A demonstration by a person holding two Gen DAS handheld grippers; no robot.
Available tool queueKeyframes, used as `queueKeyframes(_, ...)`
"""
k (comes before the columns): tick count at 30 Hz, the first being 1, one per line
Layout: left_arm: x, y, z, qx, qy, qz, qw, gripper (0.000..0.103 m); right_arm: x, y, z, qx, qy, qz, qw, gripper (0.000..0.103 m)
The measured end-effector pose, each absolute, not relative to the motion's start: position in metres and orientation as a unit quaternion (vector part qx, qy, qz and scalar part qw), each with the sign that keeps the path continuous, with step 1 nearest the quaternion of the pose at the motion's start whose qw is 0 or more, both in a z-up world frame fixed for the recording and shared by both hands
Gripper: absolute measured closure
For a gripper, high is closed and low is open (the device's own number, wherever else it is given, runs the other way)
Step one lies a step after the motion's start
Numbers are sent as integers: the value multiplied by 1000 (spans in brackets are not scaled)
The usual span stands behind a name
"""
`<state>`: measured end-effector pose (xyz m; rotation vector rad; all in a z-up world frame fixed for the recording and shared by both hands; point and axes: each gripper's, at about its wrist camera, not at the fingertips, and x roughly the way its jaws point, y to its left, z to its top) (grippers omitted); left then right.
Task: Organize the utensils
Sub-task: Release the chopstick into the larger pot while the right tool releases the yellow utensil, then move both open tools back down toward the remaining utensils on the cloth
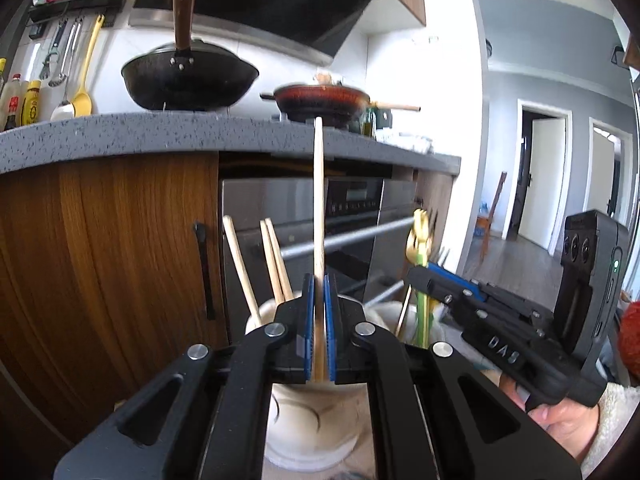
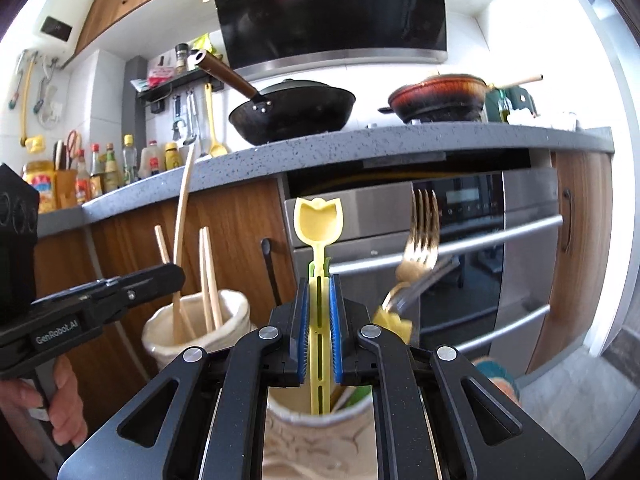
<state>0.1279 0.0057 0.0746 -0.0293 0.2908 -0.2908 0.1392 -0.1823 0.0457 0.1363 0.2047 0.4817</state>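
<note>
Left gripper [image 1: 319, 312] is clenched on a long wooden chopstick [image 1: 318, 200] standing upright over the cream holder [image 1: 256, 316], while my right gripper [image 2: 319, 320] is clamped on the yellow tulip spoon [image 2: 319, 220], its stem already down in the second cream holder [image 2: 316, 432] just right of the first. I judge the risk to be the chopstick's lower end, hidden behind the jaws, catching the first holder's rim or knocking the chopsticks [image 1: 276, 256] already leaning inside, and my two tools bumping since they work close together. Relative to that holder, room is open above, tight toward the cabinet front [image 1: 120, 260] behind and toward the fork [image 2: 424, 228] on the far side
</note>
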Motion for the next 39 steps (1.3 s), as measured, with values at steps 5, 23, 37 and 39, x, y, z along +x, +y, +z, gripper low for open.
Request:
queueKeyframes(5,122,2,68,-6,170,-139,976,98,134,-182,40,63,130,237,961,92)
queueKeyframes(23,117,-7,72,3,186,-136,973,78,127,-186,40,65,156,237,957,74)
queueKeyframes(37,75,9,77,-8,173,-111,979,27,82,-207,40,91,147,228,958,16)
queueKeyframes(39,66,13,75,-12,174,-108,979,21,76,-209,35,92,155,221,958,9)
